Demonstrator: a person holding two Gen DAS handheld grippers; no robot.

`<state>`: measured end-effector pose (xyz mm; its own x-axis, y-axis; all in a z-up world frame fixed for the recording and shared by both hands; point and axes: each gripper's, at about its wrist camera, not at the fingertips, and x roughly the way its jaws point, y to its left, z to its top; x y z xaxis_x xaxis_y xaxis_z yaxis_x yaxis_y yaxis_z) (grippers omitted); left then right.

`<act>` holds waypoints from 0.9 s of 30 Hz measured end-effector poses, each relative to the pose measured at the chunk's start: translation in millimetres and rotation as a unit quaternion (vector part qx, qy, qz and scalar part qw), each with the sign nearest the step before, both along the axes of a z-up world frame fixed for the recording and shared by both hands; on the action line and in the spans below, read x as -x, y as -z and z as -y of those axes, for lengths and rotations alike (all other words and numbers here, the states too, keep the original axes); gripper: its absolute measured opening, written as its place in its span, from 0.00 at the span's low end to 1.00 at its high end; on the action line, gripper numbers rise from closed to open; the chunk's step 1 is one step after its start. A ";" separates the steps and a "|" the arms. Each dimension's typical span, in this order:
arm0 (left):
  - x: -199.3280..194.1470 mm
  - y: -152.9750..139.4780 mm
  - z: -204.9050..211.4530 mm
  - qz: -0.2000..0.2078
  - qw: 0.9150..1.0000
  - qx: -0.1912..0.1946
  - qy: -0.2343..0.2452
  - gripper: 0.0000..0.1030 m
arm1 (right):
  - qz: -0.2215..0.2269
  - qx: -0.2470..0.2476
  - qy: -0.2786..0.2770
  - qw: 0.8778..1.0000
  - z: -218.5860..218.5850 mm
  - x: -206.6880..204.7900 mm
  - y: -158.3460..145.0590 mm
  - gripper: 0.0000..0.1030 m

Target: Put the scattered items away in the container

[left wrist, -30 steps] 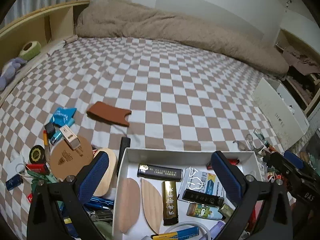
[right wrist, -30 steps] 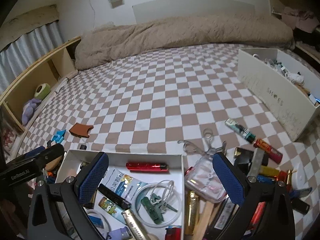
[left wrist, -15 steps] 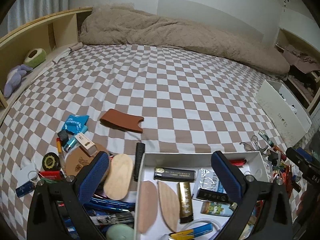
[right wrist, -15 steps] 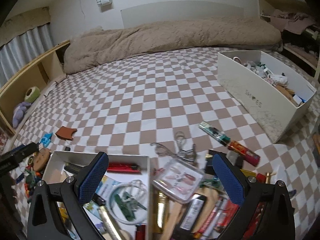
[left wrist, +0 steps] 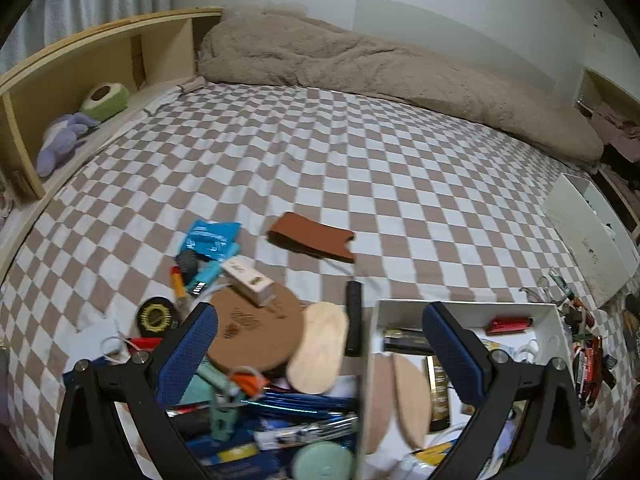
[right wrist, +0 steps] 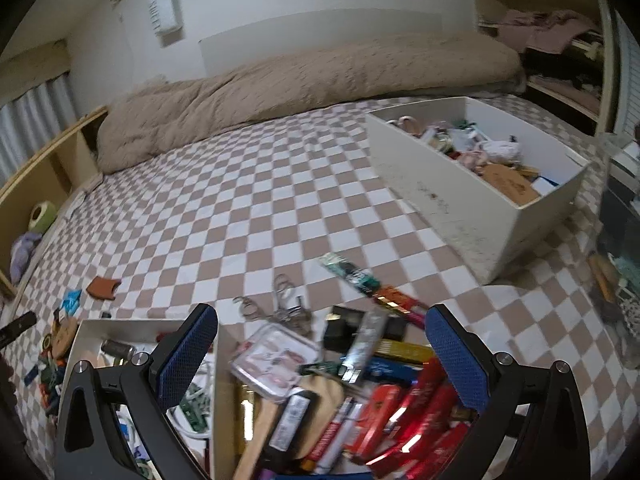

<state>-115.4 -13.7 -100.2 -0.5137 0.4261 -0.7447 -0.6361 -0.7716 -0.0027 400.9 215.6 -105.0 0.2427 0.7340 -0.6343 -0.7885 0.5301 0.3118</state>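
White rectangular open-topped container [left wrist: 460,306], set on a brown-and-white checked bedsheet [left wrist: 360,168]; contents included two pale wooden oval pieces [left wrist: 400,396], a gold bar-shaped lighter [left wrist: 438,388], a black lighter [left wrist: 402,338] and a red lighter [left wrist: 510,325] along the far wall. Left gripper [left wrist: 320,358], blue-padded fingers spread wide, held nothing and touched nothing; it hung above the container's left wall, one finger over the loose pile, the other over the container. Loose pile, left of the container: round brown cork disc [left wrist: 256,328] with a small cream box [left wrist: 248,276] lying on its far edge, pale wooden oval [left wrist: 318,352] overlapping the disc's right side, black cylindrical stick [left wrist: 353,320] just beside the container wall, black round tin with gold print [left wrist: 157,316], blue foil packet [left wrist: 210,238], brown leather sleeve [left wrist: 312,240] lying apart farther up the sheet. Right gripper [right wrist: 322,360], fingers likewise spread wide and empty, hung above a second pile to the right of the same container [right wrist: 120,324]: clear plastic case [right wrist: 276,356], red lighters [right wrist: 408,412] massed together, metal scissors [right wrist: 276,304] beyond. Large white storage bin [right wrist: 472,196], filled with mixed articles, stood well apart to the right. Tan fleece blanket [left wrist: 380,80] lay bunched along the far edge of the bed.
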 end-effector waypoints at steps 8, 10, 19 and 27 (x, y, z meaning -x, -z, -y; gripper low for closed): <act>21.2 -5.0 35.1 -0.004 1.000 0.003 -0.029 1.00 | -0.014 0.012 0.036 0.999 23.7 -25.4 5.9 1.00; 26.0 -7.7 44.4 -0.004 0.999 0.000 -0.037 1.00 | -0.015 0.014 0.040 0.999 29.6 -29.4 6.7 1.00; 42.0 -14.3 78.9 -0.006 0.998 -0.005 -0.062 1.00 | -0.014 0.032 0.052 0.998 49.6 -40.7 15.5 1.00; 48.2 -6.9 104.5 -0.003 0.997 0.010 -0.070 1.00 | -0.027 0.045 0.034 0.998 60.8 -37.0 25.5 1.00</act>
